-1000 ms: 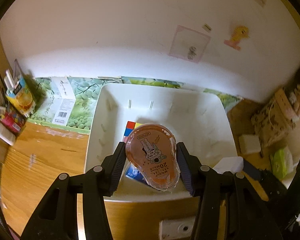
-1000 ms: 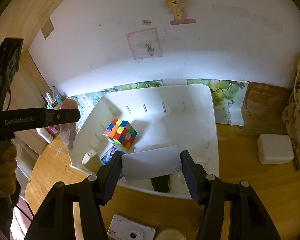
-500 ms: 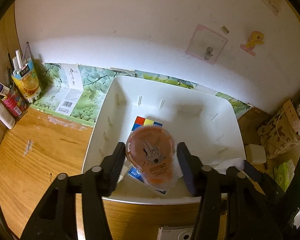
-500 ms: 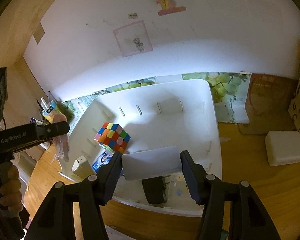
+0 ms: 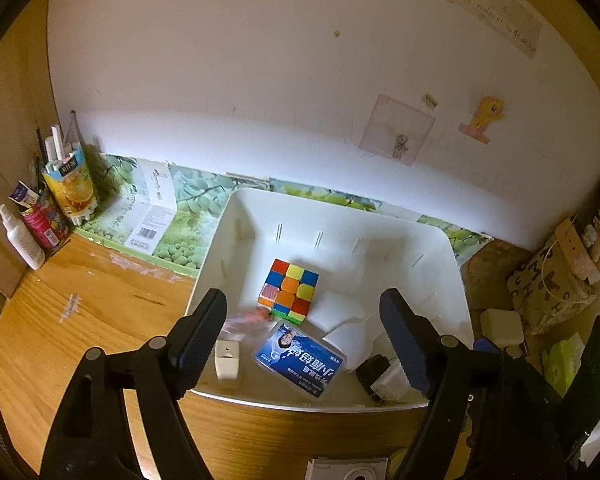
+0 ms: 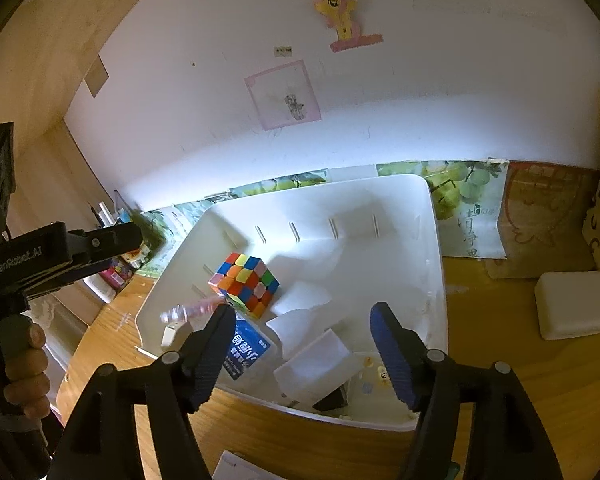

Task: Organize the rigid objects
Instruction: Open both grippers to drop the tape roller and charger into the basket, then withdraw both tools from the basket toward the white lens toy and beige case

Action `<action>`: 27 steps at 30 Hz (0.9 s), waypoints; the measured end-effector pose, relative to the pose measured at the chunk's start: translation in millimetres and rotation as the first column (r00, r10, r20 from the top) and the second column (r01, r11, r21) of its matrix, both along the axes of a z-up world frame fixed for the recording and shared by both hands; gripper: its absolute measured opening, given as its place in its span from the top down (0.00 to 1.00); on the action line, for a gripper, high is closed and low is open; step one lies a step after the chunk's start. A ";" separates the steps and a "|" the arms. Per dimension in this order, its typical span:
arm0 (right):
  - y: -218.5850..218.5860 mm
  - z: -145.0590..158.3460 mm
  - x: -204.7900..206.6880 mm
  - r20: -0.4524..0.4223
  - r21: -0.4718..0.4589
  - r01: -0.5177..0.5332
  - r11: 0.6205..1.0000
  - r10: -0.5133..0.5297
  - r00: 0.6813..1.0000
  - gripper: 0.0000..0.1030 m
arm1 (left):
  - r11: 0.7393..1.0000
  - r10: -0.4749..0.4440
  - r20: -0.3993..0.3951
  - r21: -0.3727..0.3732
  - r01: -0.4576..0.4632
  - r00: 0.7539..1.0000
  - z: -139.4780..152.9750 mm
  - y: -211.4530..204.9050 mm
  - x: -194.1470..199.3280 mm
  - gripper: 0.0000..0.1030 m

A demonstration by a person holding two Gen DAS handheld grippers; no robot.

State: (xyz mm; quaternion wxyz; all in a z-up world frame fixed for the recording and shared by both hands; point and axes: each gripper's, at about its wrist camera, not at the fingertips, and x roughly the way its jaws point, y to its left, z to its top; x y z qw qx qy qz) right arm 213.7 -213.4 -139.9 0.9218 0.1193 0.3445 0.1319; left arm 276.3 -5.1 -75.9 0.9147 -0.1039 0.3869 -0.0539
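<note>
Left claw (image 5: 302,336) just opening, empty, above bin (image 5: 452,280)

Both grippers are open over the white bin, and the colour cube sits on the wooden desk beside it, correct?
Not quite. Left gripper and right gripper are open, but the colour cube sits inside the white bin, as the left wrist view shows.

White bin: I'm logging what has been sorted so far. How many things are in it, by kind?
Cube: 1
Blue case: 1
White blocks: 2
Black charger: 1
Orange dispenser, blurred: 1
Total in the bin: 6
</note>
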 end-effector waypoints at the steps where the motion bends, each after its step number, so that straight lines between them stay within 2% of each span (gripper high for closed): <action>1: -0.4 1.3 -1.0 0.003 0.001 0.000 1.000 0.000 1.000 0.30 | 1.000 0.005 0.010 0.000 -0.005 1.000 2.5 0.4 -2.7 0.21; 9: -0.9 14.3 -12.6 0.035 0.004 -0.007 1.000 0.007 0.999 0.24 | 0.999 0.037 0.080 -0.002 -0.037 0.996 20.9 4.4 -26.1 0.21; 17: 0.9 30.1 -28.4 0.082 0.000 -0.020 1.000 0.020 0.996 0.23 | 0.998 0.064 0.136 -0.019 -0.062 0.989 35.5 9.7 -54.5 0.21; 27: 3.6 45.9 -52.9 0.128 -0.014 -0.019 1.000 0.021 0.992 0.23 | 0.996 0.079 0.157 -0.041 -0.073 0.984 42.2 20.0 -85.8 0.21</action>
